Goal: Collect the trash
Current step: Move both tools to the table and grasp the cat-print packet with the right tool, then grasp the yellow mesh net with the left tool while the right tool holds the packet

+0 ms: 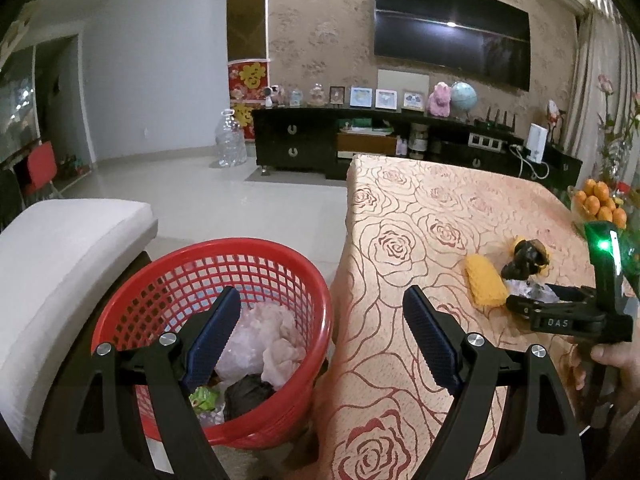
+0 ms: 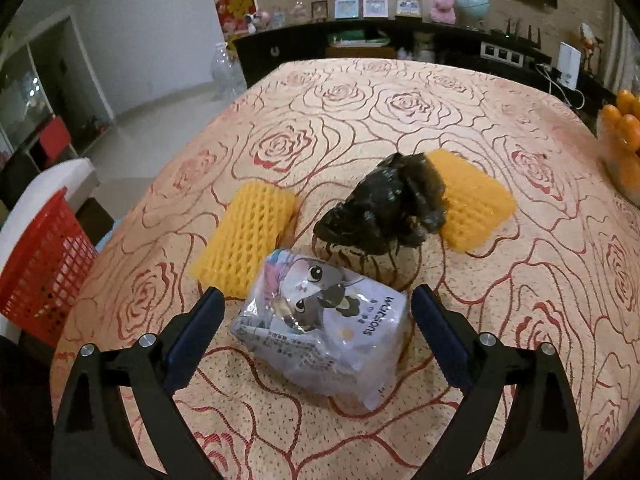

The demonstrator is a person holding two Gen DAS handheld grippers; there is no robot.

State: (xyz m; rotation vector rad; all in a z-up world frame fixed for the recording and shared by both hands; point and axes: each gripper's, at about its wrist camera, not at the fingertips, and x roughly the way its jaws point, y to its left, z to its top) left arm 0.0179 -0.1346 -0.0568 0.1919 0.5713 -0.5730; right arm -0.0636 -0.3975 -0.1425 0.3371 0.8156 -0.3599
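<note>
The red basket [image 1: 224,320] stands lower left in the left wrist view, just beside the table [image 1: 400,216] edge, open floor behind. The left gripper [image 1: 320,332] hangs over that gap, jaws apart and empty. Centre-bottom in the right wrist view, the right gripper [image 2: 316,332], tilted down, stands wide around a plastic wrapper [image 2: 320,332], pads not touching. Yellow foam nets [image 2: 244,240] and a black bag [image 2: 384,208] lie behind on the rose-patterned cloth.

Red basket [image 2: 44,264] cut off at left edge, oranges [image 2: 626,128] cropped at right, second yellow net [image 2: 474,204] partly behind black bag [image 2: 384,208]
</note>
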